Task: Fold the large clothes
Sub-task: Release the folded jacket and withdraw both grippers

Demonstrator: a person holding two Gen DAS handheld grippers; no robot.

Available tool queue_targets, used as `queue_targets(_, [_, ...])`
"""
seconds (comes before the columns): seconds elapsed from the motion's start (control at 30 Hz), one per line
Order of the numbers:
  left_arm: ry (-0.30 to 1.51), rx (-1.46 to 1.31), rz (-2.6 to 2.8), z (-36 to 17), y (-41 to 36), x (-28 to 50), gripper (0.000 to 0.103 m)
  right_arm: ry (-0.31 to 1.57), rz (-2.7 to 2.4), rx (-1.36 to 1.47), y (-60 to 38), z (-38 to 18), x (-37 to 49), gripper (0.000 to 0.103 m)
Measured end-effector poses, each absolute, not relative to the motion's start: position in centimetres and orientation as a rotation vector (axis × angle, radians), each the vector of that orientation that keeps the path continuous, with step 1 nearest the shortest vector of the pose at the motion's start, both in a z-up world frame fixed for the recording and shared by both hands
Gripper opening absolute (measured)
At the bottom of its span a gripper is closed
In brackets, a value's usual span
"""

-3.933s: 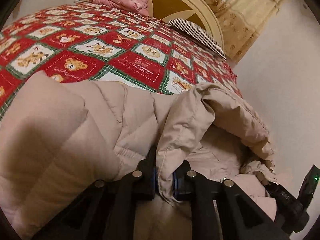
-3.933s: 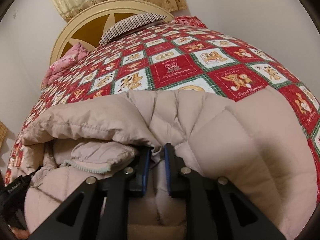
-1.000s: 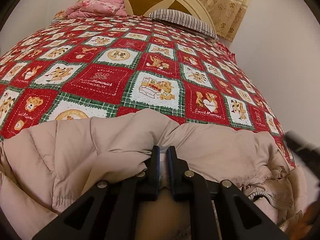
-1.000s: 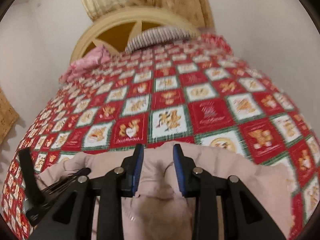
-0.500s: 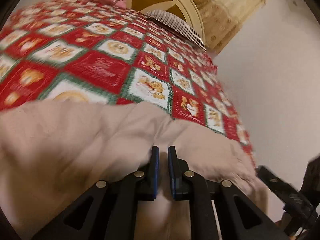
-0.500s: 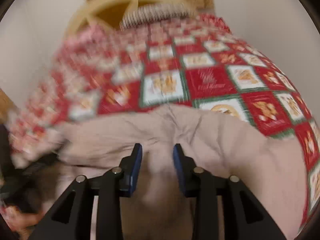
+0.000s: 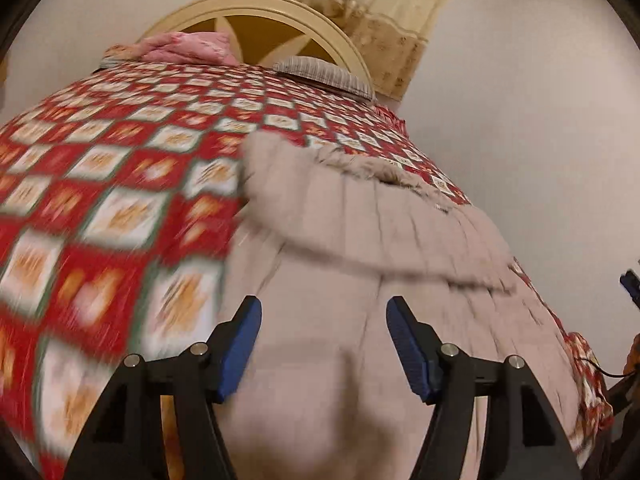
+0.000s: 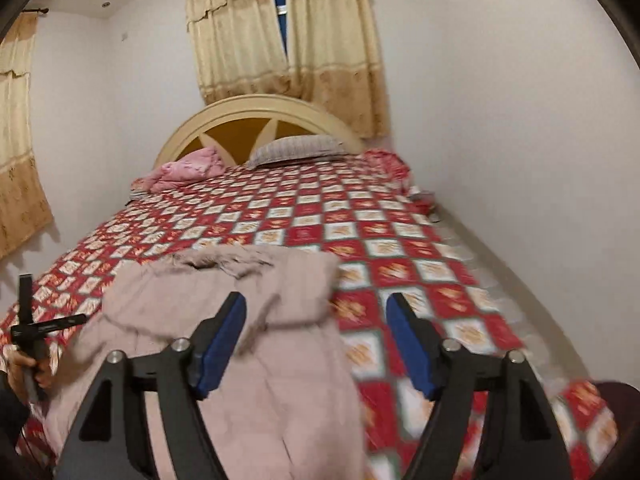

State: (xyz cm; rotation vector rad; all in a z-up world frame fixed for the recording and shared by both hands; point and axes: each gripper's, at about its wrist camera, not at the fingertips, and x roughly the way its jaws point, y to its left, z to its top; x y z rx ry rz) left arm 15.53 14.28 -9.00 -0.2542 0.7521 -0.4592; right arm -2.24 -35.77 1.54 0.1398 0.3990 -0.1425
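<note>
A beige puffer jacket [image 7: 380, 240] lies folded on the red patchwork quilt [image 7: 100, 208], its furry hood edge [image 7: 360, 168] at the far end. My left gripper [image 7: 323, 308] hovers over the jacket's near part. Its jaws are opening, and the blue pads [image 7: 240, 344] touch no cloth. In the right wrist view the jacket [image 8: 180, 292] lies left of centre. My right gripper [image 8: 316, 302] is drawn back above the jacket's right edge; its jaws are opening with nothing held. A hand [image 8: 24, 372] holds the left gripper's body at the far left.
The bed fills both views, with a cream arched headboard [image 8: 256, 112], a striped pillow [image 8: 296, 148] and a pink bundle [image 8: 188, 168] at its head. Curtains [image 8: 280, 40] hang behind. A white wall [image 8: 500, 140] runs along the bed's right side.
Both grippers were shut on the jacket's fold; now both stand open and have pulled back from it. The jacket lies flatter, doubled over on the quilt.
</note>
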Motion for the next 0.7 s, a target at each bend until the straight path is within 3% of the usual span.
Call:
queue_targets(0.17, [0.789,-0.374,-0.442,-10.5,17.8,10.1,0.066,0.478,-0.103,0.224,-36.2,-1.4,-6.6,0.084])
queue_targets(0.27, [0.784,-0.373,-0.446,-10.3,18.5,7.8,0.066,0.465,-0.056,0.307,-36.3,-1.9,-8.5,0.076])
queue_targets(0.53, [0.739,-0.335,-0.462,-9.3,19.3,3.9,0.066,0.142,0.042,0.215,-34.0,8.6,-20.0,0.077])
queue_targets(0.67, [0.743,-0.338,-0.471,-9.1,19.7,3.4,0.066,0.093,0.057,0.141,-32.3,11.9,-23.5,0.097])
queue_targets(0.7, [0.744,-0.329,-0.475,-9.2,19.9,3.2,0.066,0.111,0.046,0.120,-31.9,11.9,-23.5,0.098])
